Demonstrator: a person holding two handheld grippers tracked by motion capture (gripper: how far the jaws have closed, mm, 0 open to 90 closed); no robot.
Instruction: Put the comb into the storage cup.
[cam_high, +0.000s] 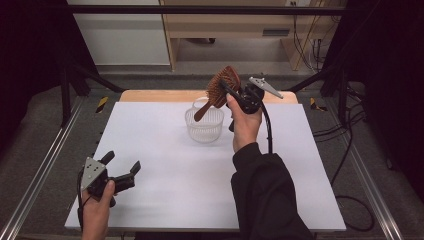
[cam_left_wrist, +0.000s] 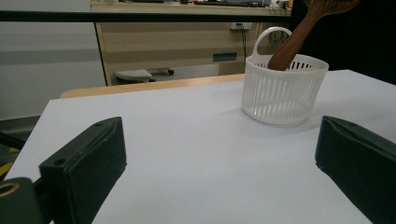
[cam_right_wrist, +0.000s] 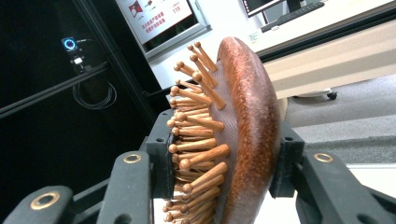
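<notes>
Clamped in the right gripper (cam_high: 226, 90), the brown wooden-pinned hairbrush (cam_high: 220, 89) tilts handle-down toward seven o'clock into the white slotted basket (cam_high: 204, 127) on a white table (cam_high: 165, 165); the left gripper (cam_high: 122, 167) gapes empty.

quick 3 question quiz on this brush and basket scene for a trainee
1. True or false: the right gripper is clamped on the head of the wooden hairbrush.
2. Where does the brush handle's tip sit? A) flat on the table B) inside the white basket C) between the left gripper's jaws
3. What does the left gripper hold?

Key: 1 true. 2 B. 3 nothing; it is open, low over the white table.
</notes>
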